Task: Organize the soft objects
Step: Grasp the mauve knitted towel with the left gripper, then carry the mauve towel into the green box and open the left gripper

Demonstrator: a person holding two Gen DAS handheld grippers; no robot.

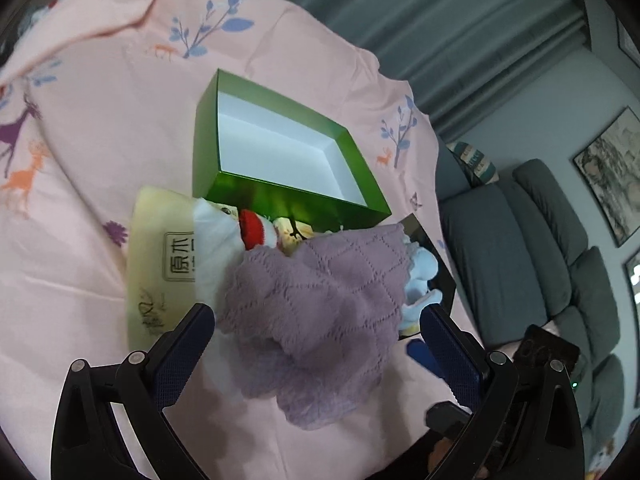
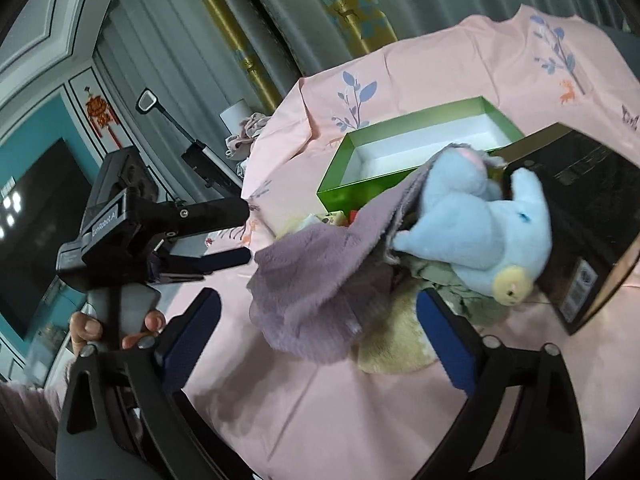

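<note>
progress: green box (image 1: 280,196) is sitting empty, sorting looking barely begun | left gripper (image 1: 316,344) and right gripper (image 2: 320,312): both hovering with jaws apart, gripping nothing | purple fleece cloth (image 1: 320,308) is lying heaped beside the box, over the blue plush toy (image 2: 480,228), long axis running from box toward grippers

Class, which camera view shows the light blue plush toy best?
The right wrist view: the light blue plush toy shows nearly whole, lying against the black box. The left wrist view shows only a sliver of it, mostly hidden behind the purple fleece cloth.
</note>
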